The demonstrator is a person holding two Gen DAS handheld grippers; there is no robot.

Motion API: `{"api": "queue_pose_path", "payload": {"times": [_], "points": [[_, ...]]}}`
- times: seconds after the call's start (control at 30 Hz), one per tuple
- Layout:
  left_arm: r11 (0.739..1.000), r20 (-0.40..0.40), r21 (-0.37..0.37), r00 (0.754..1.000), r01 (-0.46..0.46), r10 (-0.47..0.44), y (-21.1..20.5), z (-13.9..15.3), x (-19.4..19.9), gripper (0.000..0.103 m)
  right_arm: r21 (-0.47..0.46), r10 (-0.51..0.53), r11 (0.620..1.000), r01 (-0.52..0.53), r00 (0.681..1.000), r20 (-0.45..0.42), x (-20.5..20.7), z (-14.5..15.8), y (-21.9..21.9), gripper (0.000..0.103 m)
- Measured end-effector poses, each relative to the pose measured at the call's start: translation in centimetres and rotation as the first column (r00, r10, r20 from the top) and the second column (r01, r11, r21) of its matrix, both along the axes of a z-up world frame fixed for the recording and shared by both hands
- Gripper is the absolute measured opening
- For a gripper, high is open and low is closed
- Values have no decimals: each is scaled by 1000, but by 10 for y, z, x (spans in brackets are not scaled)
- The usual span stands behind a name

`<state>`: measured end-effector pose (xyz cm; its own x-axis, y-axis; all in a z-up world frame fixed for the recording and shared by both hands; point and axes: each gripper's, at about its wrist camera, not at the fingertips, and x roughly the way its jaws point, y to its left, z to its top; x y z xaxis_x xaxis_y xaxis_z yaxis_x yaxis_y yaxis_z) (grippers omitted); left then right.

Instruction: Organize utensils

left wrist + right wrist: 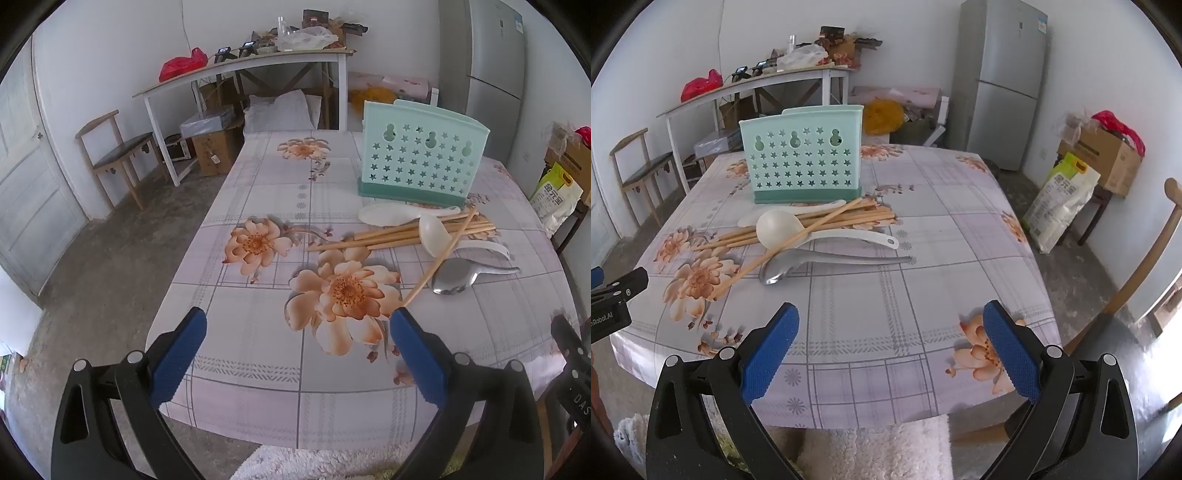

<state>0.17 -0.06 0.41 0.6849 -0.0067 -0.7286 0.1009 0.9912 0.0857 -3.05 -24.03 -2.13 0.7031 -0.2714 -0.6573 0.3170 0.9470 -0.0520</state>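
A mint-green utensil holder (421,155) (805,162) with star holes stands upright on the floral tablecloth. In front of it lies a pile: several wooden chopsticks (399,234) (849,216), a white ladle (434,232) (777,227), a flat white rice paddle (388,214) (750,220) and a steel spoon (458,277) (783,267). One chopstick (432,266) (757,264) lies slanted across the pile. My left gripper (297,325) hovers open over the near table edge, left of the pile. My right gripper (890,321) is open too, nearer than the pile, with nothing between its fingers.
The table (258,387) (960,229) has bare cloth on the near side. A wooden chair (114,155) and a cluttered side table (240,62) stand beyond. A fridge (1008,81), a rice bag (1060,199) and a chair back (1145,258) are on the right.
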Motion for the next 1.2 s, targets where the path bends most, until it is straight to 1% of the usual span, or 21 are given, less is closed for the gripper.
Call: {"api": "queue_pose_path", "payload": {"times": [0.4, 1.2], "points": [[1000, -10, -10, 1000, -18, 18, 7, -3, 3, 97, -5, 1, 1000, -1, 1000, 3, -1, -1, 1, 95], [1000, -27, 10, 999, -20, 20, 4, -8, 7, 97, 5, 5, 1000, -5, 1000, 0, 0, -5, -3, 95]]}}
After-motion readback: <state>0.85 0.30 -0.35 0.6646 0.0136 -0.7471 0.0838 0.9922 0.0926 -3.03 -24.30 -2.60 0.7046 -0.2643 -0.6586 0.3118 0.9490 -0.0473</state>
